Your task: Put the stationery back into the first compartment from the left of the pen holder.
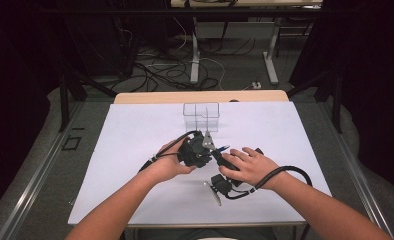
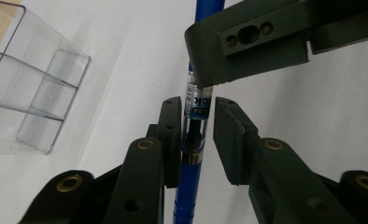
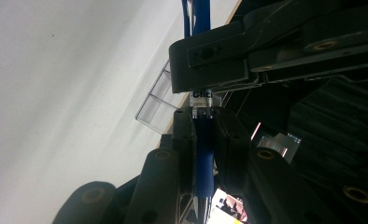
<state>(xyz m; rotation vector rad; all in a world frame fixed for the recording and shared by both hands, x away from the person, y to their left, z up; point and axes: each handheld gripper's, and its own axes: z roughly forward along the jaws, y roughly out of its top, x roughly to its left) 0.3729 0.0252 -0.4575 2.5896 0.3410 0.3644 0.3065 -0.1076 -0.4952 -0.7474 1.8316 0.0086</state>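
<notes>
Right tongs (image 3: 203, 123) clamped blue pen (image 3: 203, 158) mid-barrel, steadying it above table (image 1: 135, 150) for handover; left tongs (image 2: 197, 133) narrowed round pen, far pad not yet touching. Clear organizer (image 1: 201, 116) at 12 o'clock, likely destination

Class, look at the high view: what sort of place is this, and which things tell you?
Probably a lab or recording workspace: a white-topped table boxed in by dark curtains, and loose cables on the floor.

A white table (image 1: 135, 150) with a bare wooden strip along its far edge — a clear plastic divided box (image 1: 201, 116) stands near the middle of that far edge, directly on the white surface.
</notes>
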